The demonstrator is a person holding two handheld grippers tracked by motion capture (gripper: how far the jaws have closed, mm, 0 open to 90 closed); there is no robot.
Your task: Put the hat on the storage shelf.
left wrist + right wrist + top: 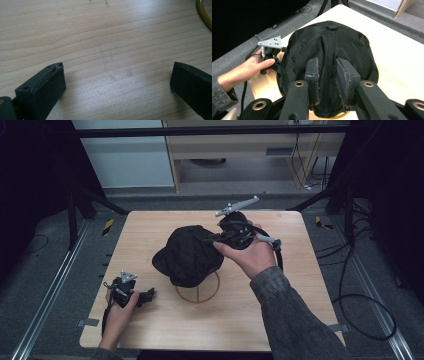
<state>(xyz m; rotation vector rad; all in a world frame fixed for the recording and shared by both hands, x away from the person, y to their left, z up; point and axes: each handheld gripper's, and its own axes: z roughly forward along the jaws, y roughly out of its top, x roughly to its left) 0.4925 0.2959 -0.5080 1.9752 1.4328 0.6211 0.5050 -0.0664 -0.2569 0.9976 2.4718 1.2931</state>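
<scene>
Your right gripper [216,240] is the one engaged: its two black jaws are drawn close together and, in the right gripper view, they pinch a fold of the black mesh baseball cap [329,57] at the near edge of its crown, with only a narrow gap of fabric between the pads. The cap [187,255] sits near the middle of the pale wooden table [280,320], resting on or just over a thin brass-coloured wire ring with spokes [200,295] whose front arc peeks out beneath it; whether the cap is lifted clear of the ring or pressing on it you cannot tell from here. The relation that matters is this: the cap lies straight ahead of your right jaws, its crown button at the far end of their line, so its long axis runs roughly along the gripper's own axis. In the high view that axis slants from the right gripper down toward the table's left front, with what looks like the brim pointing left, though dark fabric makes that uncertain. Your left gripper [148,295] rests well apart near the front left corner, jaws spread wide over bare wood and holding nothing, with the ring's edge [204,13] just showing ahead of it.
</scene>
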